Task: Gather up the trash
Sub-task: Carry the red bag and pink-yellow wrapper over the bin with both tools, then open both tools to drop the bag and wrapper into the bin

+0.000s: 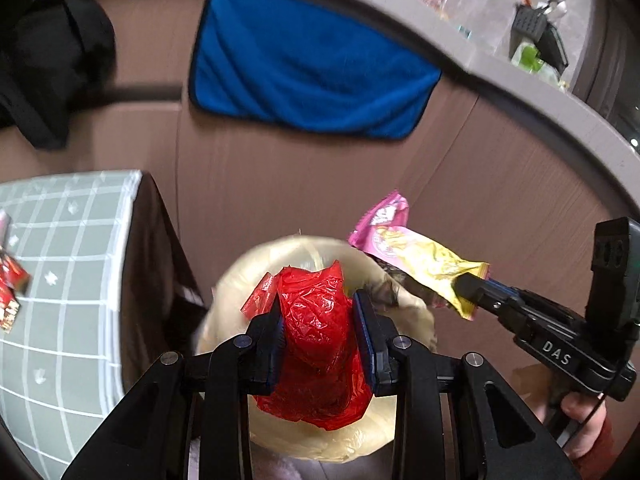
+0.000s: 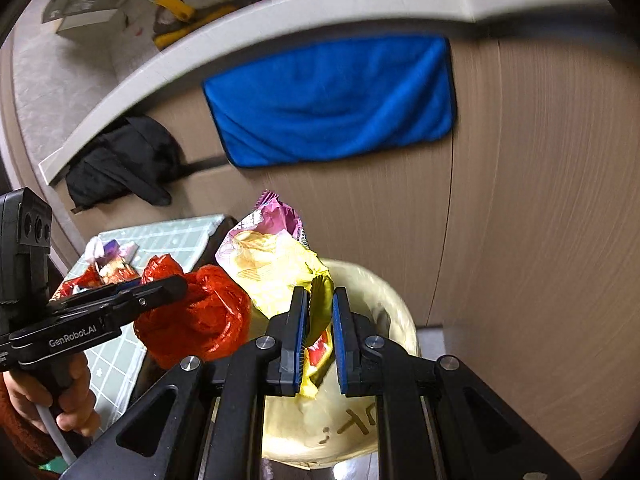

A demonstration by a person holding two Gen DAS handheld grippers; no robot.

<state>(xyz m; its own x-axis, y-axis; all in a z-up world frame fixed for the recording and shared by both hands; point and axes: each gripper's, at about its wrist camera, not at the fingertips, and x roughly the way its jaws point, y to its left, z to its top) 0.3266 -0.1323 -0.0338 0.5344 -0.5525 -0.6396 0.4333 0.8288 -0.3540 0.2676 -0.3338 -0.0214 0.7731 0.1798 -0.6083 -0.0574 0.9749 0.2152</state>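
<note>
item: trash drop, both hands loaded, over the bin

left gripper [image 1: 318, 324]: clenched on a crumpled red plastic bag [image 1: 320, 344], pads pressing both flanks of the wad; a small red wrapper [image 1: 262, 294] pokes out beside the left finger, whether it is gripped or only caught in the bag cannot be told

right gripper [image 2: 320, 336]: jaws nearly together, pinching the yellow end of a pink and yellow snack wrapper [image 2: 268, 264]; the rest of the wrapper stands up and forward of the fingers

bin [image 1: 360, 436]: round, lined with a pale cream bag, mouth open, sitting below both grippers beside the brown cabinet front [image 1: 280, 192]; the red bag hangs over its centre, the snack wrapper over its far right rim

still to collect: red wrappers [image 1: 10, 296] and other scraps on the gridded table [image 1: 80, 280] to the left of the bin

nearby, not trash: blue towel [image 1: 308, 68] hanging on the cabinet

handling note, judged: bring both loads low into the mouth before letting go; the snack wrapper is light and long, so carry it inward from the rim or it may tip outside. free the jaws fully on the red bag, since crinkled film can cling to the pads, and watch that the small wrapper falls in too
</note>
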